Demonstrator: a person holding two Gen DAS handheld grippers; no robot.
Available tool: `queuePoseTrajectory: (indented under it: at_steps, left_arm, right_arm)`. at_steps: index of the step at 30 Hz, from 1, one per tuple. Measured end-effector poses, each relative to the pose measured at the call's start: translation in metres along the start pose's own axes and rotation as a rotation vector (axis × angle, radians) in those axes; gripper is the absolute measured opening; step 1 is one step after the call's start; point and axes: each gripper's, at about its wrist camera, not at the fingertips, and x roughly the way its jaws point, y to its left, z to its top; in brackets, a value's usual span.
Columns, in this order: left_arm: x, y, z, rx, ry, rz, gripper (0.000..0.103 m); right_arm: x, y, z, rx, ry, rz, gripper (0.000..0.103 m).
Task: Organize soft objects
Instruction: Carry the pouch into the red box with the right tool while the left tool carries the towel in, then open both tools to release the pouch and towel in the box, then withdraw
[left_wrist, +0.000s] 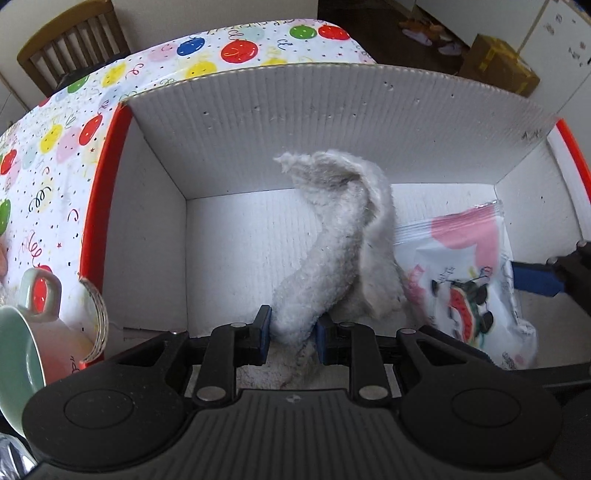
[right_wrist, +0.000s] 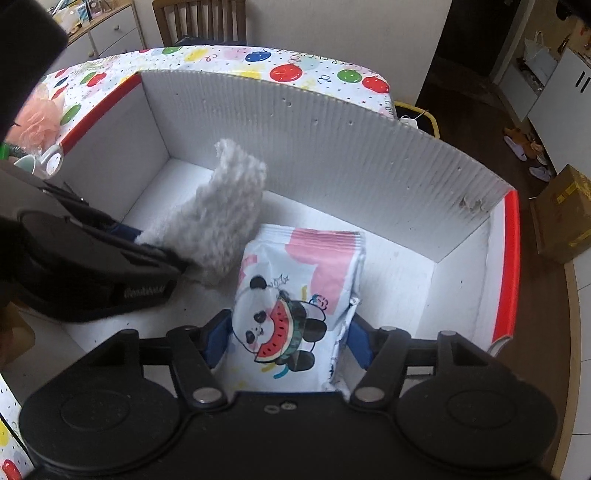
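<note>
A white cardboard box (left_wrist: 332, 122) with a red rim stands on the table, and both grippers reach down into it. My left gripper (left_wrist: 293, 332) is shut on the lower end of a white fluffy cloth (left_wrist: 332, 240), which stands up and curls over at the top. From the right wrist view, the cloth (right_wrist: 221, 214) leans toward the box's (right_wrist: 332, 147) back wall. My right gripper (right_wrist: 290, 339) has its blue pads against both sides of a panda-print tissue pack (right_wrist: 295, 288). The pack (left_wrist: 461, 280) rests on the box floor, just right of the cloth.
A balloon-print tablecloth (left_wrist: 55, 147) covers the table around the box. A green mug (left_wrist: 18, 350) and a tape roll (left_wrist: 98, 321) sit at the box's left corner. A pink mesh puff (right_wrist: 37, 122) lies further left. A wooden chair (left_wrist: 74, 40) stands behind the table.
</note>
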Motion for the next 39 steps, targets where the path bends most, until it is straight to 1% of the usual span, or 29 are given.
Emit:
queuePoseTrajectory:
  at_steps: [3, 6, 7, 8, 9, 11, 15, 17, 24, 28, 34, 36, 37, 39]
  left_arm:
    - [0.0, -0.002, 0.001, 0.013, 0.006, 0.007, 0.026]
    - [-0.001, -0.003, 0.0, 0.013, 0.009, 0.007, 0.031]
    - [-0.001, -0.003, 0.0, 0.01, 0.01, 0.005, 0.038]
    - [-0.002, -0.002, 0.0, 0.004, 0.008, 0.003, 0.056]
    - [-0.003, -0.002, 0.0, -0.003, 0.006, -0.005, 0.061]
    - [-0.006, 0.0, -0.001, -0.022, -0.003, -0.041, 0.062]
    - [-0.016, 0.0, -0.003, -0.034, -0.029, -0.053, 0.065]
    - [-0.023, 0.001, -0.005, -0.039, -0.052, -0.068, 0.066]
    - [-0.06, -0.001, -0.018, -0.027, -0.175, -0.1, 0.066]
    - [-0.086, 0.001, -0.028, -0.02, -0.256, -0.109, 0.066]
    - [-0.118, 0.007, -0.048, -0.004, -0.332, -0.121, 0.066]
    - [-0.128, 0.011, -0.057, -0.007, -0.354, -0.126, 0.069]
    - [-0.133, 0.013, -0.061, -0.009, -0.363, -0.131, 0.072]
    - [-0.142, 0.018, -0.072, -0.011, -0.382, -0.141, 0.073]
  right_arm:
    - [-0.001, -0.002, 0.0, 0.013, -0.004, 0.002, 0.069]
    - [-0.003, -0.003, -0.001, 0.016, -0.009, 0.009, 0.072]
    - [-0.004, -0.003, -0.002, 0.014, -0.011, 0.007, 0.073]
    - [-0.005, -0.003, -0.002, 0.011, -0.015, 0.009, 0.073]
    - [-0.007, -0.003, -0.003, 0.012, -0.02, 0.011, 0.073]
    - [-0.011, -0.003, -0.004, 0.011, -0.029, 0.012, 0.073]
    - [-0.022, -0.002, -0.008, 0.006, -0.051, 0.02, 0.073]
    - [-0.029, -0.002, -0.01, 0.008, -0.067, 0.026, 0.075]
    - [-0.059, -0.007, -0.016, 0.039, -0.135, 0.049, 0.077]
    - [-0.075, -0.007, -0.019, 0.037, -0.173, 0.073, 0.082]
    - [-0.093, -0.007, -0.026, 0.057, -0.217, 0.082, 0.083]
    - [-0.101, -0.005, -0.029, 0.057, -0.233, 0.1, 0.086]
    - [-0.105, -0.003, -0.031, 0.05, -0.244, 0.108, 0.089]
    - [-0.114, 0.001, -0.035, 0.038, -0.265, 0.119, 0.093]
